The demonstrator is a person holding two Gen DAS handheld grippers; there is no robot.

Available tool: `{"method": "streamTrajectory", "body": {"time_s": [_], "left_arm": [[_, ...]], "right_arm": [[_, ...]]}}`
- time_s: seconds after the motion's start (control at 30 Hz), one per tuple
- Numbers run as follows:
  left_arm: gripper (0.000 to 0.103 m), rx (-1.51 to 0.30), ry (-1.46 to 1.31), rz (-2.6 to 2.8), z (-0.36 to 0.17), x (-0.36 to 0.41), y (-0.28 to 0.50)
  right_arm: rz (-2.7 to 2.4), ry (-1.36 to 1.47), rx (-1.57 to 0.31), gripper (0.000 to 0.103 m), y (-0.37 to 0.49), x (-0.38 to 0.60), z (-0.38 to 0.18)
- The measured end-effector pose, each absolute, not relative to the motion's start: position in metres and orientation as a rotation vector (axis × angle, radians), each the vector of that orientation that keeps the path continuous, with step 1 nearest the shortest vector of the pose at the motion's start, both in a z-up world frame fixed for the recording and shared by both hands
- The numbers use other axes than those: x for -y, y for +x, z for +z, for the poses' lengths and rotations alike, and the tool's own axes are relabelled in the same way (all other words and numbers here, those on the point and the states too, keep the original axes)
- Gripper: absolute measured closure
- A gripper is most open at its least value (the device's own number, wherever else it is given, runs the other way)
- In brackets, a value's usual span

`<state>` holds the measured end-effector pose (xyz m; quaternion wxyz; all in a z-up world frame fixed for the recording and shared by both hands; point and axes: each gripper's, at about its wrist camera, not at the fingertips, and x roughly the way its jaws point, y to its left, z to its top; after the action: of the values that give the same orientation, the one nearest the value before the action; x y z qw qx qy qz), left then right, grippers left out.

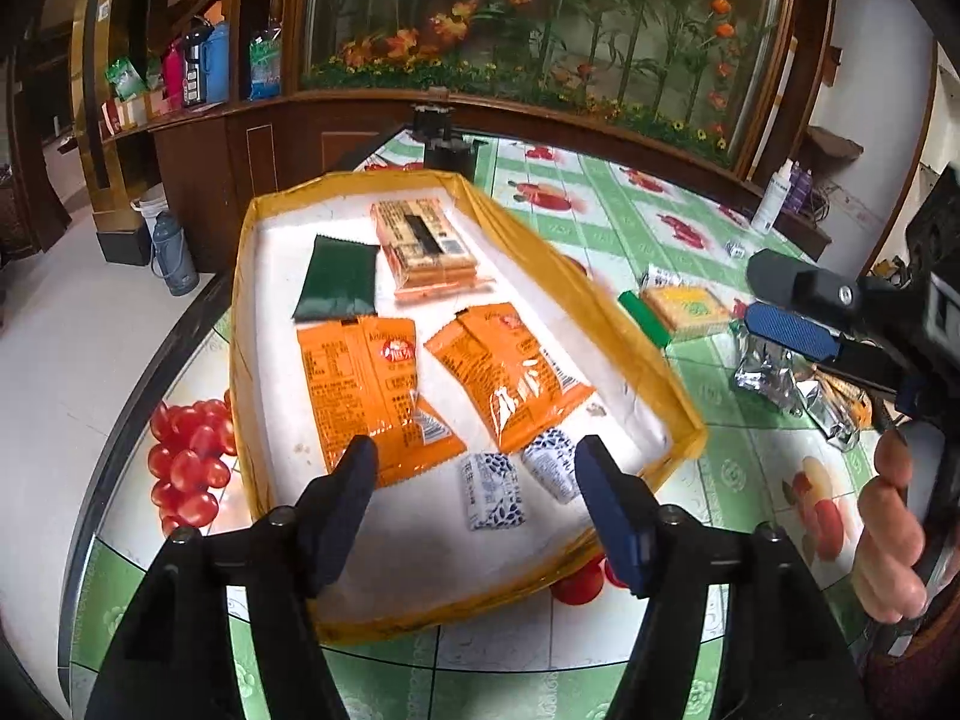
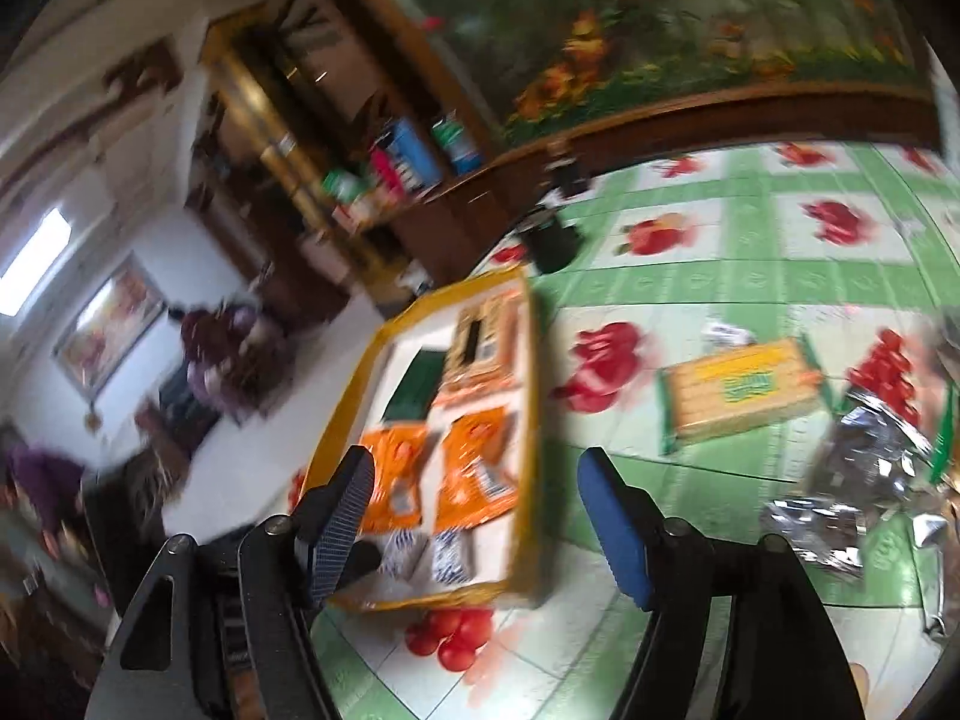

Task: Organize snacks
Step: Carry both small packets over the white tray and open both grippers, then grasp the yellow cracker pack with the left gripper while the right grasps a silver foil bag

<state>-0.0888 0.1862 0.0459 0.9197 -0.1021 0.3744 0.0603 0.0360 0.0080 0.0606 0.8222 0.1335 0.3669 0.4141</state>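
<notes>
Left tongs [image 1: 474, 468] spread, nothing between the fingers, poised over the near end of the yellow-rimmed tray [image 1: 624, 324]. Tray holds two small blue-and-white sachets [image 1: 492, 492], two orange snack packets [image 1: 366, 384], a dark green packet [image 1: 336, 282] and a clear-wrapped biscuit pack [image 1: 426, 246]. Right tongs [image 2: 474, 516] also spread and empty. On the worktop [image 2: 750, 240] beside the tray: a yellow biscuit pack [image 2: 744, 390] and crumpled silver wrappers [image 2: 852, 480]. Right view blurred.
</notes>
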Motion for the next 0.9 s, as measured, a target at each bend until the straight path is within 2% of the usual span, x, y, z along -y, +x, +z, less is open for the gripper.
{"method": "streamTrajectory", "body": {"time_s": [0.1, 0.17, 0.2, 0.43, 0.6, 0.77, 0.9], "left_arm": [[0.032, -0.768, -0.216, 0.118, 0.05, -0.184, -0.089], [0.027, -0.755, -0.213, 0.111, 0.053, -0.179, -0.092], [0.026, -0.749, -0.207, 0.106, 0.054, -0.176, -0.093], [0.026, -0.758, -0.154, 0.0, 0.054, -0.13, -0.089], [0.026, -0.78, -0.127, -0.103, 0.067, -0.097, -0.066], [0.026, -0.823, -0.093, -0.146, 0.088, -0.074, 0.001], [0.026, -0.912, -0.082, -0.144, 0.083, -0.062, 0.068]], "right_arm": [[0.866, 0.444, -0.803, 0.029, 0.052, 0.018, 0.054], [0.816, 0.467, -0.807, 0.046, 0.06, 0.033, 0.055], [0.799, 0.467, -0.813, 0.047, 0.065, 0.039, 0.055], [0.76, 0.557, -0.816, 0.047, 0.087, 0.103, 0.066], [0.711, 0.65, -0.859, 0.046, 0.099, 0.143, 0.051], [0.688, 0.752, -0.909, 0.046, 0.108, 0.157, 0.037], [0.679, 0.766, -0.913, 0.046, 0.11, 0.159, 0.036]]}}
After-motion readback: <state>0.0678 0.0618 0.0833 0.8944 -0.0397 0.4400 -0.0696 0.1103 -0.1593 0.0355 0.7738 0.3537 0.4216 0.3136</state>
